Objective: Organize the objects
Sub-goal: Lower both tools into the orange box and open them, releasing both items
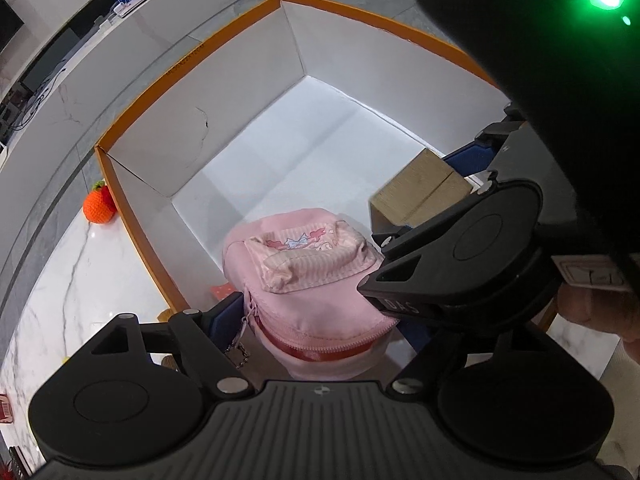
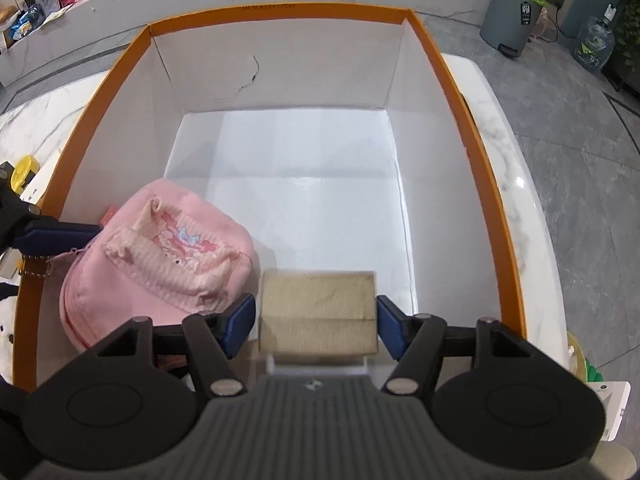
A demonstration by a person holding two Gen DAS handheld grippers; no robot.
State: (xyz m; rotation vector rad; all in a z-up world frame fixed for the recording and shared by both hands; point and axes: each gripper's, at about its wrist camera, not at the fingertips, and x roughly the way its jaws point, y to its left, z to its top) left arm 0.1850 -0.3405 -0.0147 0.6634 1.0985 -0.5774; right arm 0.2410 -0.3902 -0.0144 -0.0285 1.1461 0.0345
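Note:
A large box with an orange rim and white inside stands on the marble table. My left gripper is shut on a pink pouch and holds it inside the box at its near left. My right gripper holds a tan cardboard block between its blue pads, which look slightly apart from the block's sides. It hangs just beside the pouch, over the box's near edge.
An orange knitted fruit lies on the table outside the box's left wall. A yellow object and a white plush sit left of the box. A grey bin stands on the floor beyond.

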